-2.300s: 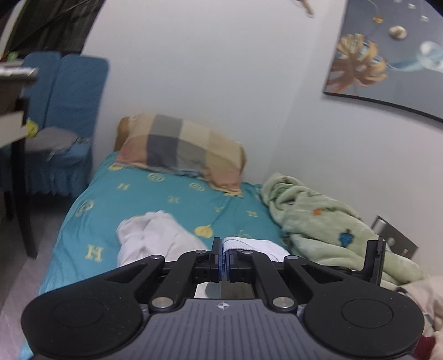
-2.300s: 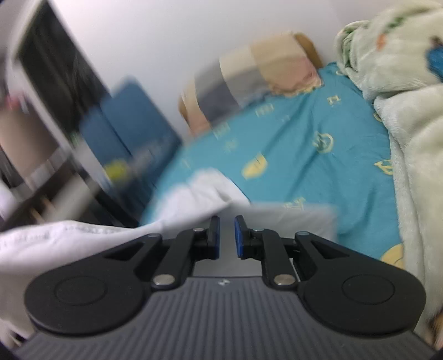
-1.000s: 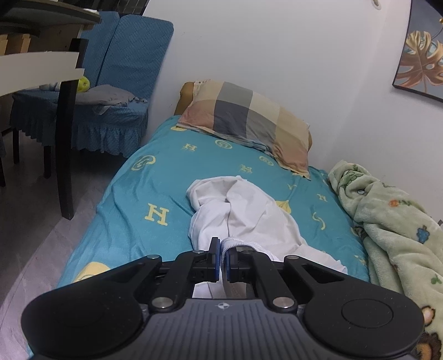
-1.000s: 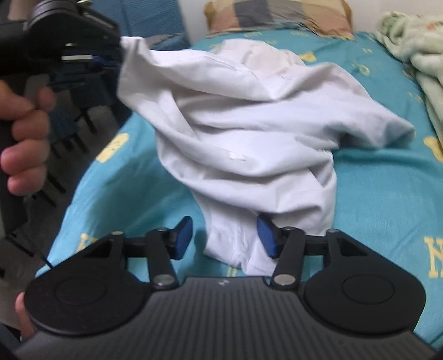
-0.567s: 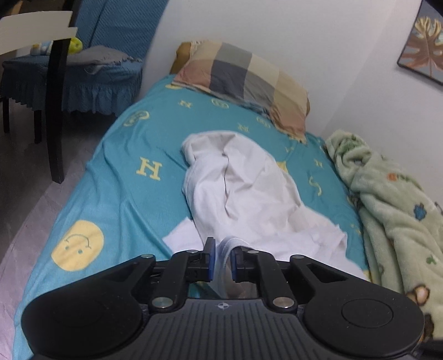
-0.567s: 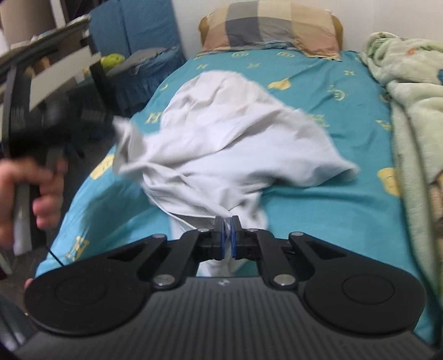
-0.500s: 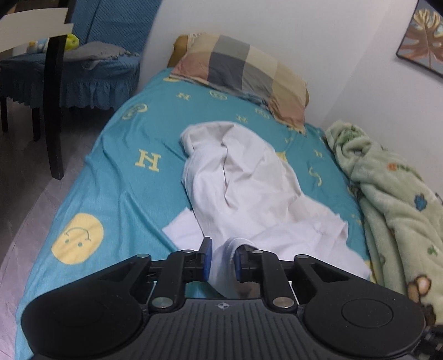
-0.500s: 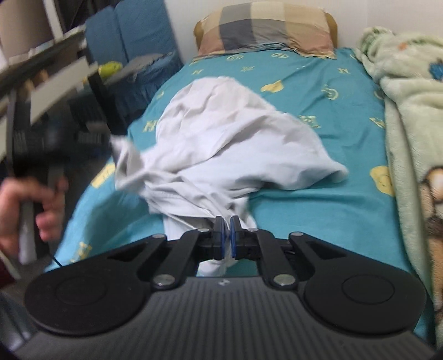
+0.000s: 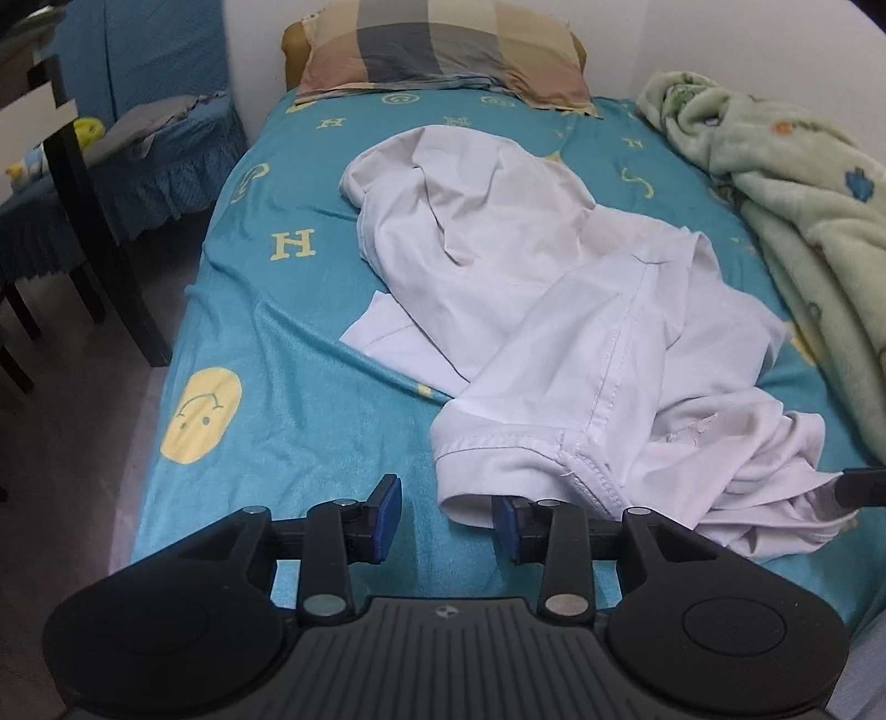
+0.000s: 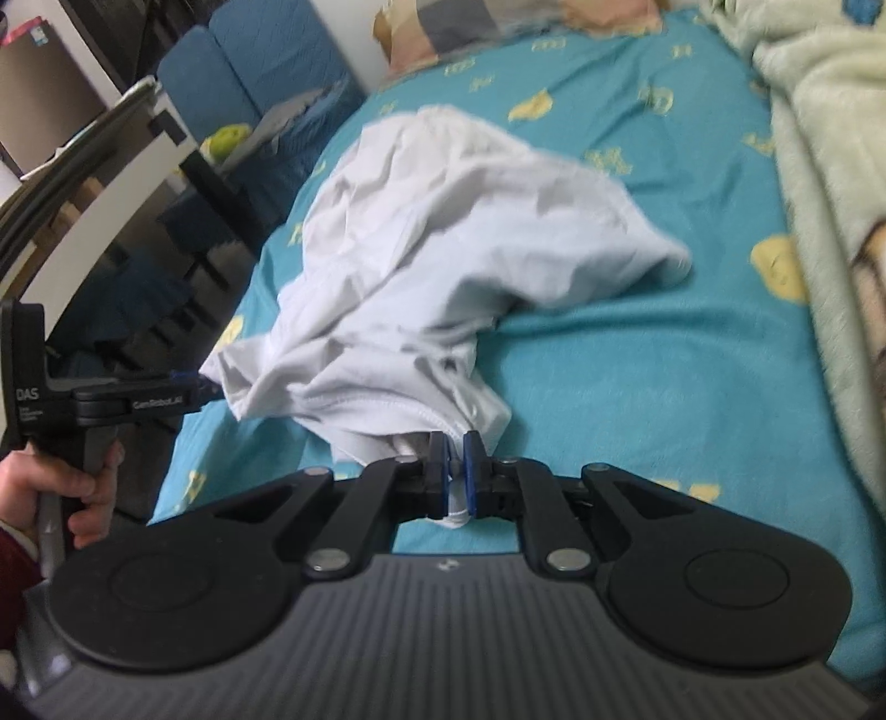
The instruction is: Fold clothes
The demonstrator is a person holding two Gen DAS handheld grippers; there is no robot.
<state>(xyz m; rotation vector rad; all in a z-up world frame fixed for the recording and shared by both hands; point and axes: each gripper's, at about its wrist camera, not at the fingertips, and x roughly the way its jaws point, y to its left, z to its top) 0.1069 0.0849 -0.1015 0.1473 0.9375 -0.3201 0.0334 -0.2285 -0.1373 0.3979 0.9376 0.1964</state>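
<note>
Released crumpled white shirt [image 9: 531, 310], soft folds

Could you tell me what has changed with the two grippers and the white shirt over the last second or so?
The left gripper has just been opening and has let go of the white shirt; its sleeve hem now lies loose on the bed between the spread pads. The right gripper, open around a fold a second ago, is now shut on the shirt's edge. The pillow and green blanket stayed put.
</note>
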